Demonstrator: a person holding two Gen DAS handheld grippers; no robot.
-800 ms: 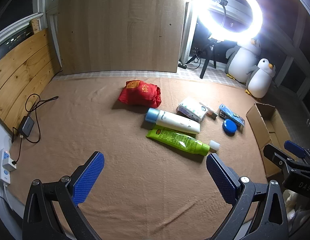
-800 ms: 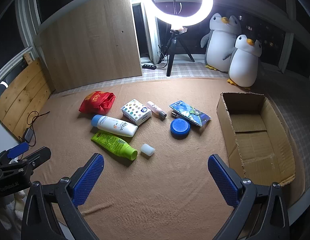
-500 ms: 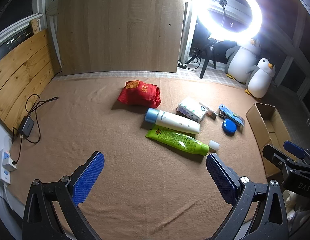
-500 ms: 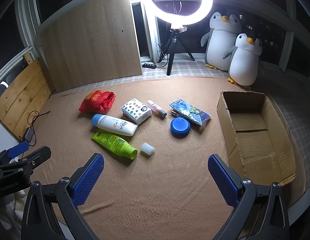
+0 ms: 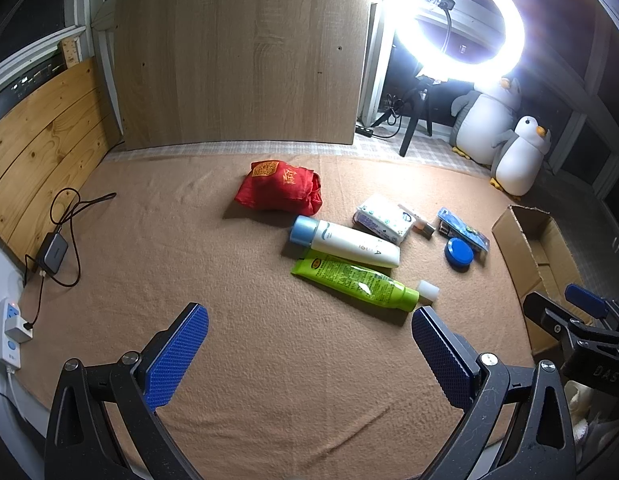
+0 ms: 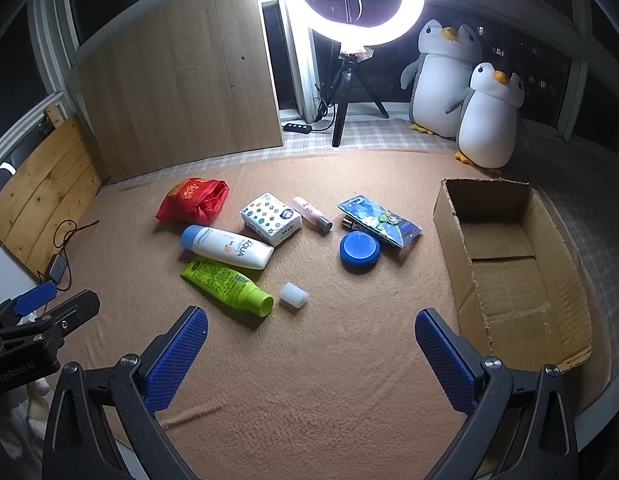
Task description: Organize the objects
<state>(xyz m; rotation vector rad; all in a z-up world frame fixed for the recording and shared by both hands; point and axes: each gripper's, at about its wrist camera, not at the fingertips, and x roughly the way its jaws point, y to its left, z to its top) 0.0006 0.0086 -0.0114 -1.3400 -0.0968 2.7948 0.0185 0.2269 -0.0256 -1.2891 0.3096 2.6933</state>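
Right view shows the cardboard box (image 6: 509, 264) interior, empty, at the right edge of the brown blanket (image 6: 309, 360); left view shows only its near end, plus a power strip (image 5: 9, 332) and charger (image 5: 53, 252) at left. Items cluster mid-blanket: red pouch (image 6: 191, 199), white bottle (image 6: 225, 247), green tube (image 6: 225, 282), blue jar (image 6: 359, 249). Left claw (image 5: 309, 356) and right claw (image 6: 311, 354) both spread apart, holding nothing, above bare blanket. Nothing differs from earlier frames.
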